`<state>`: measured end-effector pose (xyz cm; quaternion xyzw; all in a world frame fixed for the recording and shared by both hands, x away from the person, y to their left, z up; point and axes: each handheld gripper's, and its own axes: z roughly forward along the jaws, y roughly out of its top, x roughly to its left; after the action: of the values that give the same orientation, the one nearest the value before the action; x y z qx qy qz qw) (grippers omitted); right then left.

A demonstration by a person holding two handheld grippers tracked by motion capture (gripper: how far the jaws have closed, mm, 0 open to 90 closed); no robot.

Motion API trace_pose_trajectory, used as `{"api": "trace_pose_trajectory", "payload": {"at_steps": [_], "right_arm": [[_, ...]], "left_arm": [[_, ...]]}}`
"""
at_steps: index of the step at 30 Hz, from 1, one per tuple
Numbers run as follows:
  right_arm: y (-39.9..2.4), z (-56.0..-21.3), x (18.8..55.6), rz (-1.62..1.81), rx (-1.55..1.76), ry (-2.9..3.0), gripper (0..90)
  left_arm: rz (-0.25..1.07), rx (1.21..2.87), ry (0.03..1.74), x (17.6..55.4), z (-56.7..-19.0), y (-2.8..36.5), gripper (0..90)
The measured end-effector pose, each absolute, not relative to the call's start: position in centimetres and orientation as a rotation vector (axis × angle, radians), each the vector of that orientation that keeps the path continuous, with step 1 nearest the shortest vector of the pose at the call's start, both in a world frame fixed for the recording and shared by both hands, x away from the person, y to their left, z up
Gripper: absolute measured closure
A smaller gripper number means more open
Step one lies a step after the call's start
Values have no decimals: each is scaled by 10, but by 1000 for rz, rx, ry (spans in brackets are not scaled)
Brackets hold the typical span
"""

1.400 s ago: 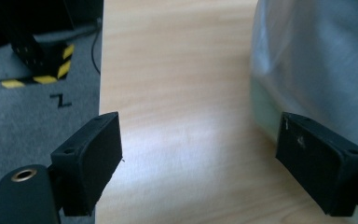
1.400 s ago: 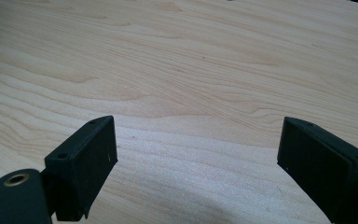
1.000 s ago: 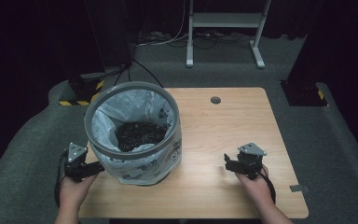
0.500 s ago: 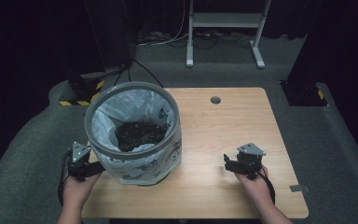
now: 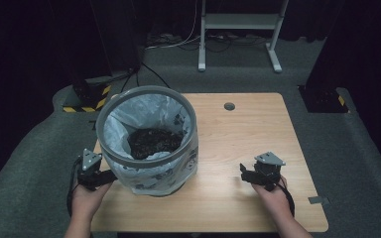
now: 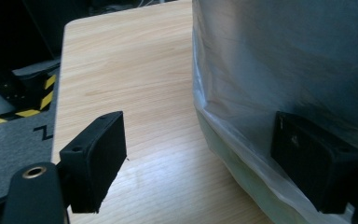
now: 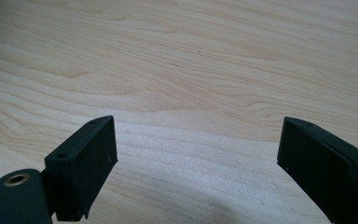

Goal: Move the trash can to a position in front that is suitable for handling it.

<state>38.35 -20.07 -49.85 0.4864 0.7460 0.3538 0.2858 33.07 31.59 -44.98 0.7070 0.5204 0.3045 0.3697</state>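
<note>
Left gripper is approaching the bin, jaws spread, one jaw lying against the crinkled translucent liner low on the grey wall, nothing pinched yet. The round, plastic-lined bin, holding dark crumbly matter, is standing just right of it. Right gripper, jaws spread and empty, is hovering over the smooth wood-grain table. The next move probably calls for closing on the liner.

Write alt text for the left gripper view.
The left claw stands open beside a bin lined with a clear plastic bag, one jaw against the plastic, the other over the bare wooden table.
</note>
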Motion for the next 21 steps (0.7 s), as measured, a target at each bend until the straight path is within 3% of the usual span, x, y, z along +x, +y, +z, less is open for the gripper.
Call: {"api": "trace_pose_trajectory", "payload": {"at_steps": [21], "right_arm": [[-226,-494,370,968,1334,1922,120]], "left_arm": [[667,1898,1218,361,-450,246,186]]}}
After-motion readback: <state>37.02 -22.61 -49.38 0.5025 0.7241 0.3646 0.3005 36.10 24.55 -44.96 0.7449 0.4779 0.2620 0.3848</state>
